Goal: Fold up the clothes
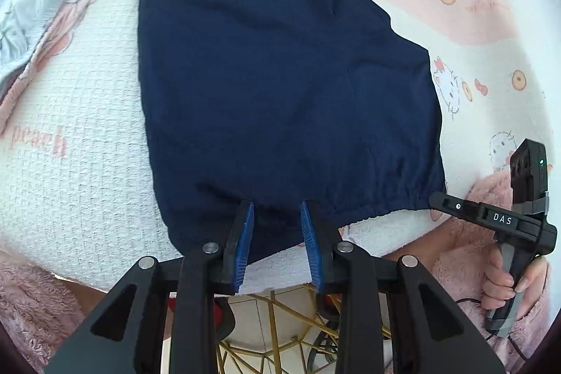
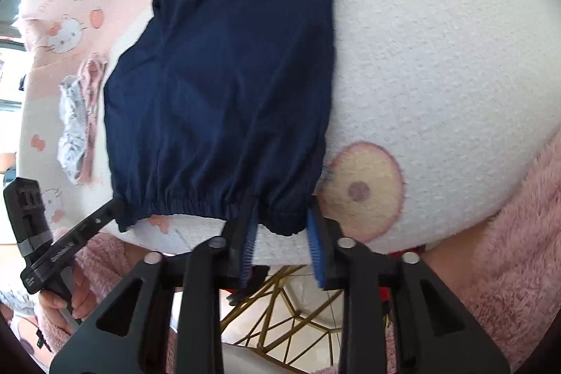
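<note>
On the far left lies a small crumpled garment (image 1: 52, 9). The navy shorts (image 1: 280, 100) lie flat mid-table on the white cloth (image 1: 70, 170) — soft, light, limp, best taken by the gathered near waistband. The left gripper (image 1: 277, 226) pinches that band's left corner; the right gripper (image 2: 282, 226) straddles the right corner — jaws spread.
</note>
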Available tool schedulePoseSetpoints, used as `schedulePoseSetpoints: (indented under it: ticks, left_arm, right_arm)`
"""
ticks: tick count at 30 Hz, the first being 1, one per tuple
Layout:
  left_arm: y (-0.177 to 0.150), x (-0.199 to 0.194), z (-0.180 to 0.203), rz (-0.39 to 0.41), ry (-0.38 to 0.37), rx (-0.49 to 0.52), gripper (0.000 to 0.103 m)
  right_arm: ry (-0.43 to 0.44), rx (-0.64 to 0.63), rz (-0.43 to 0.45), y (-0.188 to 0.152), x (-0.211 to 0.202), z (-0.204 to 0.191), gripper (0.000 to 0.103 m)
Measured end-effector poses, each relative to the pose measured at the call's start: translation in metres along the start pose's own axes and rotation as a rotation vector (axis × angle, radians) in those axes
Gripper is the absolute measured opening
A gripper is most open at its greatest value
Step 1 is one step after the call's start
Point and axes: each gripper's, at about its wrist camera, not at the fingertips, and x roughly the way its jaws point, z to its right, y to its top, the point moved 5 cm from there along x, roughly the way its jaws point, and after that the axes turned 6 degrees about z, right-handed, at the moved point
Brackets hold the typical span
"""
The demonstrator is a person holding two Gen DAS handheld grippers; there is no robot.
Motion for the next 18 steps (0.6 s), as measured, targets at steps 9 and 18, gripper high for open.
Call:
schedulePoseSetpoints:
  ticks: [9, 18]
  left_arm:
    - [0.011, 0.0, -0.006, 0.015, -0.069, -0.041, 0.03]
    - [0.026, 0.031, 0.044, 0.039, -0.091, 0.099, 0.03]
  right_arm:
    - [0.063, -0.215, 0.113, 0.053, 0.0, -0.07, 0.018]
    - [0.192, -0.322, 0.067, 0.019, 0.029, -0.11, 0.017]
